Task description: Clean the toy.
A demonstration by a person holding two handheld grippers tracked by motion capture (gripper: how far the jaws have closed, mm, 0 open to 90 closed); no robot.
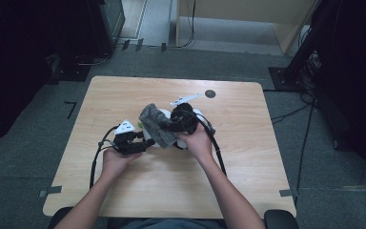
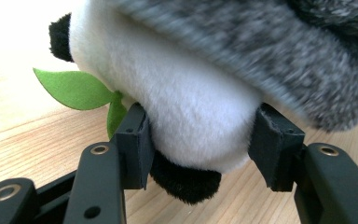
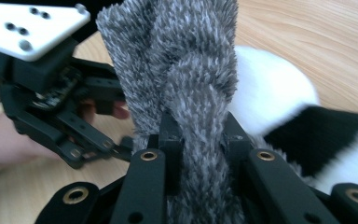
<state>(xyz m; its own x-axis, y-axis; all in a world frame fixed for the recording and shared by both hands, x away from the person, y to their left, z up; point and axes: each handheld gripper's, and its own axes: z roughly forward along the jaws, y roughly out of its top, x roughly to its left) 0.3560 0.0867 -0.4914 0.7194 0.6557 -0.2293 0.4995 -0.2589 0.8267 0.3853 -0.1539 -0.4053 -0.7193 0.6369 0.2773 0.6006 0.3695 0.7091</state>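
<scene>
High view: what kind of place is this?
Probably a lab or recording room, not a home. A lone wooden table stands on grey carpet, with tape marks at its corners, loose cables across the floor and dark equipment frames beside it.

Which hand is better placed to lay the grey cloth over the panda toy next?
The right. Its tool is shut on the grey cloth, held just above the panda toy. The left tool is clamped on the toy's white body, steadying it on the table.
</scene>
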